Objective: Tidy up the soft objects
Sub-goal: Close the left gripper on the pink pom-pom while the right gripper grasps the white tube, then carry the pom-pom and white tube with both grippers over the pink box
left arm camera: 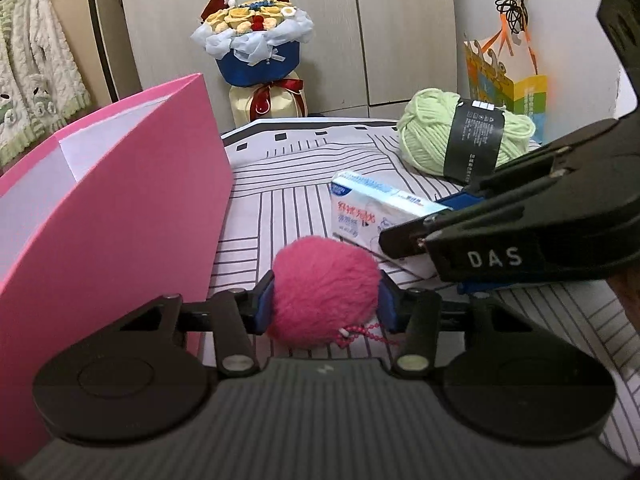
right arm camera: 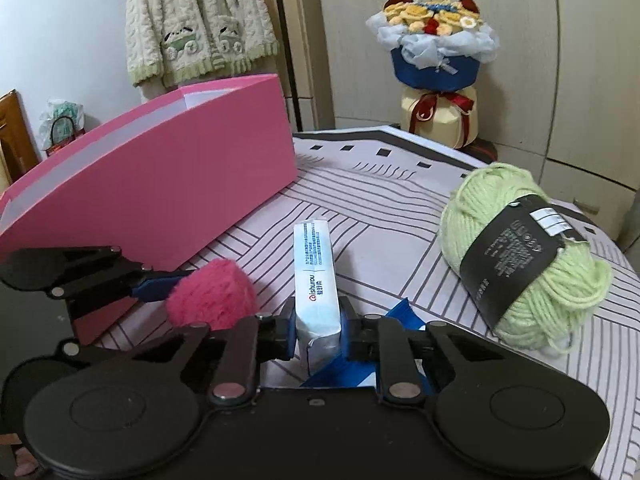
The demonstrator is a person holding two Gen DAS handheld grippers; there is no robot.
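Left claw [left arm camera: 326, 300] was clamped on the pink pompom [left arm camera: 324, 292], light and squashy, beside the pink box [left arm camera: 120, 200]; right claw [right arm camera: 318, 328] pinched the soft tissue pack [right arm camera: 316, 280] mid-body; springy yarn ball [right arm camera: 520, 252] lay far right on the striped bed [right arm camera: 380, 208].

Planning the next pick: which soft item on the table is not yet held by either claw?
The light green yarn ball with the black label; it lies free at the right.

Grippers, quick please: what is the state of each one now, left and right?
Left gripper: closed on the pink pompom.
Right gripper: closed on the tissue pack.
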